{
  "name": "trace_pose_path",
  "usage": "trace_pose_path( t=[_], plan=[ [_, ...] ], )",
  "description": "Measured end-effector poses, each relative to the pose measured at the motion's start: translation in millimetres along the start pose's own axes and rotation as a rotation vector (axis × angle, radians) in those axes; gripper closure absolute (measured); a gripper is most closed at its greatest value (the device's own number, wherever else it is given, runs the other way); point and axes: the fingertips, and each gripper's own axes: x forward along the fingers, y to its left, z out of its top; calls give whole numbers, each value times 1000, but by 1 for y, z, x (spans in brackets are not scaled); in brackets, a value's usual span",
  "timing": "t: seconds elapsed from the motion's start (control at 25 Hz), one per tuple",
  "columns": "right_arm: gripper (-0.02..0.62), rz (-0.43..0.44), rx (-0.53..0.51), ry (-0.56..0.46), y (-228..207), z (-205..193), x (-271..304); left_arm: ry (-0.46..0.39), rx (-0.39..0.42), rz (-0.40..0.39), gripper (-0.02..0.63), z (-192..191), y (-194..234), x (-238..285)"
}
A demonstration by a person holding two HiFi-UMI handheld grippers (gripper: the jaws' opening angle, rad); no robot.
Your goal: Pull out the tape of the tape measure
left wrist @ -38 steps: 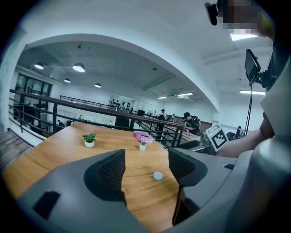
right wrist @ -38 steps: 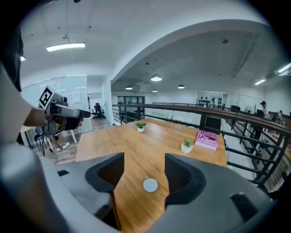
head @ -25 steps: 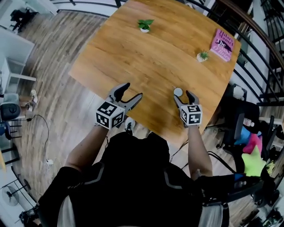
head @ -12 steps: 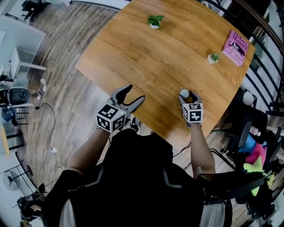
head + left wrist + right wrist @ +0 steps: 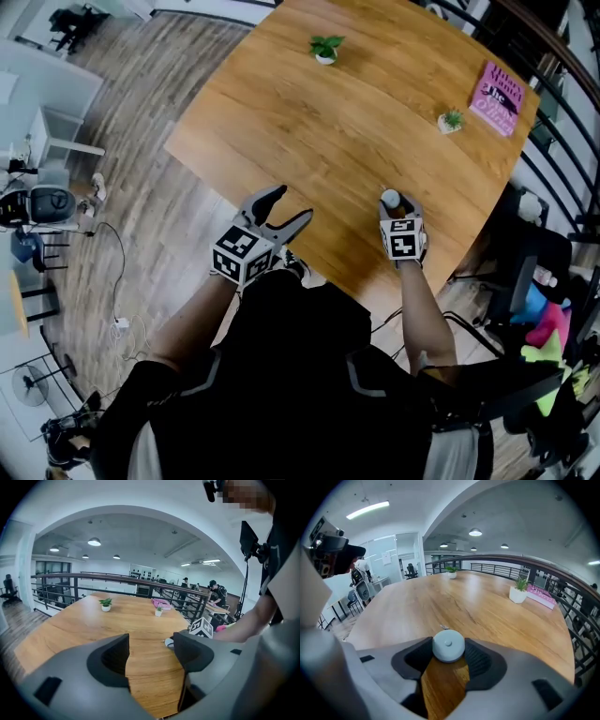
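The right gripper point(image 5: 448, 649), whose jaws have just been closing, pinches the round grey tape measure point(image 5: 448, 644) by the table's point(image 5: 309, 122) near edge. It should clamp the case firmly. The left gripper point(image 5: 151, 645), wide open and empty at that edge, must catch the small tab point(image 5: 443, 627) on the case's far side. A potted plant point(image 5: 325, 47), a second plant point(image 5: 451, 121) and a pink book point(image 5: 497, 86) stand along the far edges, probably clear of the pull.

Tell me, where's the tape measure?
The tape measure sits at the table's near edge, right side of the head view, between the right gripper's jaws, which have just been closing.
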Motion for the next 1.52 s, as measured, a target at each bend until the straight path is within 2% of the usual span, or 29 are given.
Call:
trace_pose_path(
  t=[0.12,0.24,0.36,0.4,0.44,0.52,0.84,1.04,1.28,1.52],
  plan=[
    [373,5,22,8,1,-2,0,-4,4,-6,295,4,0,-2],
    [373,-12,25,28,-5,1,-5,-7,57,-36,295,12,-3,-3],
    [373,-26,45,4,-9,15,-15,-47,72,-59,298,23,4,-6],
    [373,-19,57,-3,-6,21,-21,-64,71,-67,324,27,7,-9],
    [373,-14,65,-10,-3,27,-28,-78,76,-75,347,31,10,-11],
    [373,-14,80,-33,1,44,-42,-90,109,-95,348,39,15,-13],
    [373,-8,135,-125,20,117,-109,-150,220,-241,322,77,14,-11],
    [373,0,80,-158,35,154,-150,-197,287,-337,314,102,4,-9],
    [373,55,56,-235,54,198,-206,-241,346,-412,298,124,-7,-7],
    [372,128,-15,-213,76,221,-246,-275,513,-554,305,145,-49,-10]
  ],
)
